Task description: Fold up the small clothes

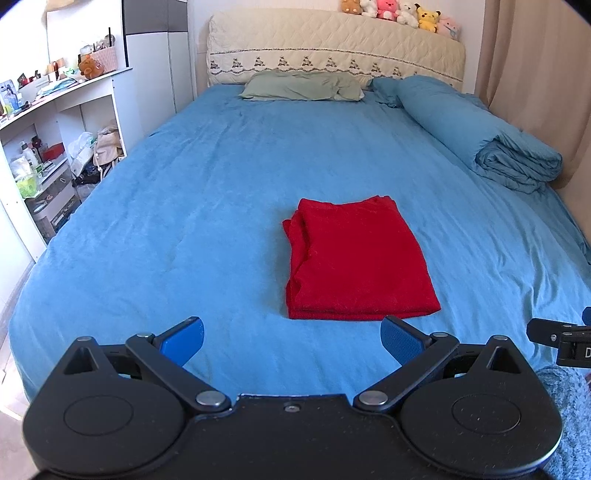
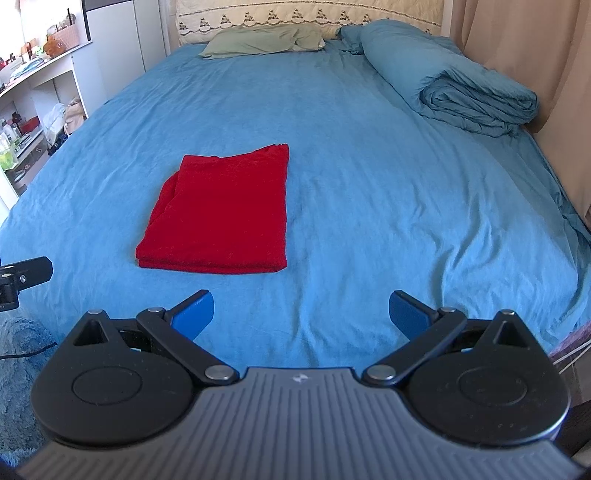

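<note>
A red garment lies folded into a neat rectangle on the blue bed sheet. It also shows in the right wrist view, left of centre. My left gripper is open and empty, held just short of the garment's near edge. My right gripper is open and empty, near the bed's front edge and to the right of the garment. The tip of the right gripper shows at the left wrist view's right edge. The left gripper's tip shows at the right wrist view's left edge.
A folded blue duvet lies along the bed's right side by a beige curtain. A green pillow lies at the headboard, with plush toys on top. White shelves full of items stand to the left.
</note>
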Available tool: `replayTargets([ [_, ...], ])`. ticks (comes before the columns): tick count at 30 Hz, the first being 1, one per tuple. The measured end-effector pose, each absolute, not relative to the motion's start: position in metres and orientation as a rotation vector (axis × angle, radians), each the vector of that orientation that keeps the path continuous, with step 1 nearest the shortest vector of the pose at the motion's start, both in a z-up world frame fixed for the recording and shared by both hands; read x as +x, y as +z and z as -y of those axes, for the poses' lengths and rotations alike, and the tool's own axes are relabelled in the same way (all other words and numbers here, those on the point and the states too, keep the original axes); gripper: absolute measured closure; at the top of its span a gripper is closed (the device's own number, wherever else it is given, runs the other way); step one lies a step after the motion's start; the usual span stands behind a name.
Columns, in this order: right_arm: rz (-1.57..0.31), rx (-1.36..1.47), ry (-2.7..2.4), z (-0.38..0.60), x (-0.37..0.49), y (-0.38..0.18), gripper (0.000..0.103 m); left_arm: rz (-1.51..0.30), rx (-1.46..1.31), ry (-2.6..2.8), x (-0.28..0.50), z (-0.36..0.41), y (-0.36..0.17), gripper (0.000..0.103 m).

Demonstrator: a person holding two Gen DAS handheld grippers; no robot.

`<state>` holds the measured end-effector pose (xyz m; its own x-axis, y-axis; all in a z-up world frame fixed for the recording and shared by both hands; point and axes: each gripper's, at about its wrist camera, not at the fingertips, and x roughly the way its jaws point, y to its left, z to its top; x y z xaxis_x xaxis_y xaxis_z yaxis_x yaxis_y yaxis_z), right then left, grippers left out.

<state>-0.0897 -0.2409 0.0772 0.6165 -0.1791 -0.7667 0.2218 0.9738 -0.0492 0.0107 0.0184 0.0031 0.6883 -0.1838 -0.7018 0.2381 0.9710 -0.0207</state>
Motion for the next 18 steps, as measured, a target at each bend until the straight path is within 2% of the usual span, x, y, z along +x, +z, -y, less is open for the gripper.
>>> replayTargets([
  [18,-0.875,0.060,-0.239,0.2403,-0.0911,0.0771,0.000,-0.772,0.078,-0.238,0.0117,-0.0203,0.0040,0.000],
])
